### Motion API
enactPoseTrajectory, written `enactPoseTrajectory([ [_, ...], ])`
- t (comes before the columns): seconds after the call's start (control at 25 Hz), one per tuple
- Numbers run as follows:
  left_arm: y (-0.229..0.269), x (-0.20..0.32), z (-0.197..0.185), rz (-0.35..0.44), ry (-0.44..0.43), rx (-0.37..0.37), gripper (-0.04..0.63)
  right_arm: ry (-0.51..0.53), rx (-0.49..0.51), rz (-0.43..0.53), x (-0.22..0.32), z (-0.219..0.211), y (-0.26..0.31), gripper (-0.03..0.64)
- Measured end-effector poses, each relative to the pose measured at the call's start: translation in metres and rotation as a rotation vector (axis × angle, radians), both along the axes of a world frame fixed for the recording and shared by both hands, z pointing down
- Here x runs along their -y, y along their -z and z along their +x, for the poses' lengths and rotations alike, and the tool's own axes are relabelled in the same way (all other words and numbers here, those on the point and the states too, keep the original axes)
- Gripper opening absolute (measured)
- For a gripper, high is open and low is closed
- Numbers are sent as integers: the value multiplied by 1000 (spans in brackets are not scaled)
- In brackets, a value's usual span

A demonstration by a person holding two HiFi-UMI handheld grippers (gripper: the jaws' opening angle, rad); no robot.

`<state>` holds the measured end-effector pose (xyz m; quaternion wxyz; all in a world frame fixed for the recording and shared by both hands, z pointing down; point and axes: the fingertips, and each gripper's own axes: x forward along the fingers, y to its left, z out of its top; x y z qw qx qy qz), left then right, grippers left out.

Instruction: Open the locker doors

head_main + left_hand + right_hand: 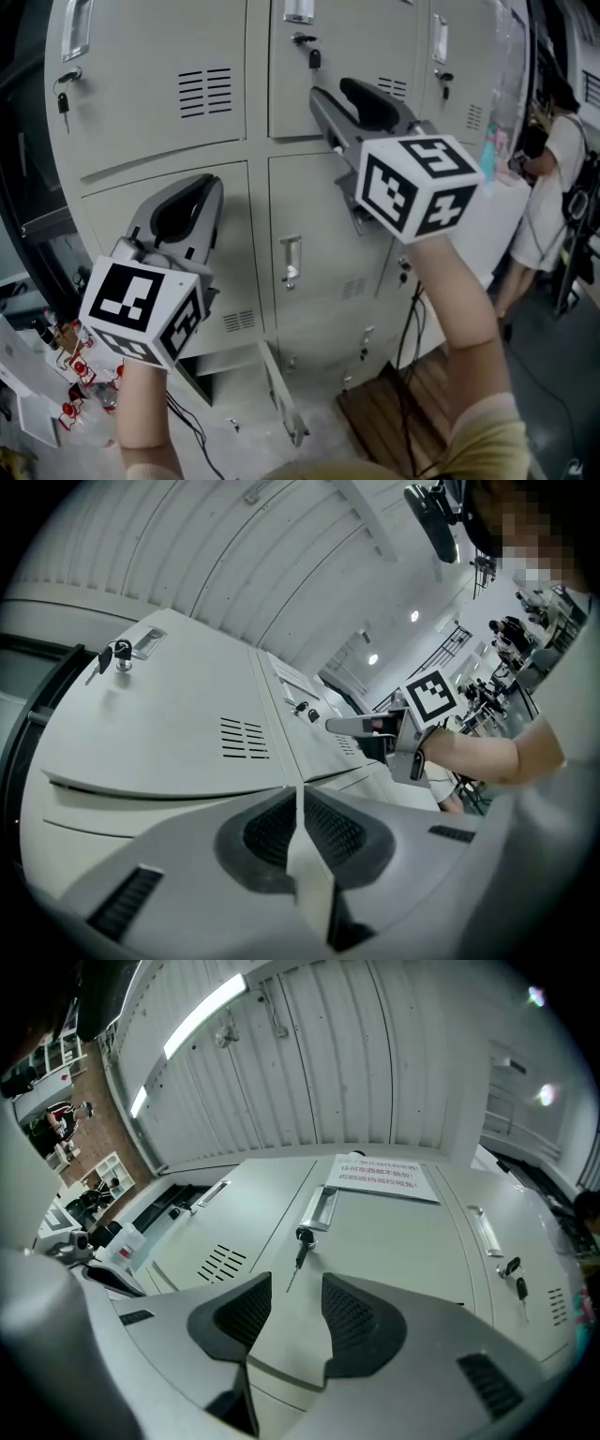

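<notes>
A bank of grey lockers fills the head view, its upper doors closed. The middle upper door has a key in its lock, and my right gripper is raised just below that key, clear of the door. In the right gripper view the same key and recessed handle lie beyond my right gripper; its jaws stand a little apart with nothing between them. My left gripper is lower left, in front of a middle-row door. In the left gripper view my left gripper is shut and empty.
A bottom locker door hangs open near the floor. A wooden board with cables lies at the lockers' foot. A person stands at the right. Small clutter sits at lower left. A paper notice is stuck above the keyed door.
</notes>
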<state>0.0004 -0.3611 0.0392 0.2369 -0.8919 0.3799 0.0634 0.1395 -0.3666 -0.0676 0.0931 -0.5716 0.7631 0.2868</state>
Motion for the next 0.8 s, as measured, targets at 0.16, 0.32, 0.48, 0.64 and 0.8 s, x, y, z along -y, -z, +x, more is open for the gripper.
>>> enactPoseTrajectory([
  [0.16,9,8,-8,13,-5,-24,5,-23,0,5,14,-2,15,153],
  [0.32,20,11,-11,34,-18,-29,5,-30,0,15,21,-8,27,153],
  [0.48,29,11,-11,64,-30,-31,5,-41,10,48,22,-11,41,153],
  [0.64,38,11,-14,83,-44,-53,5,-74,7,57,28,-17,55,153],
  [0.8,42,10,-16,99,-58,-53,5,-105,10,53,33,-23,63,153],
])
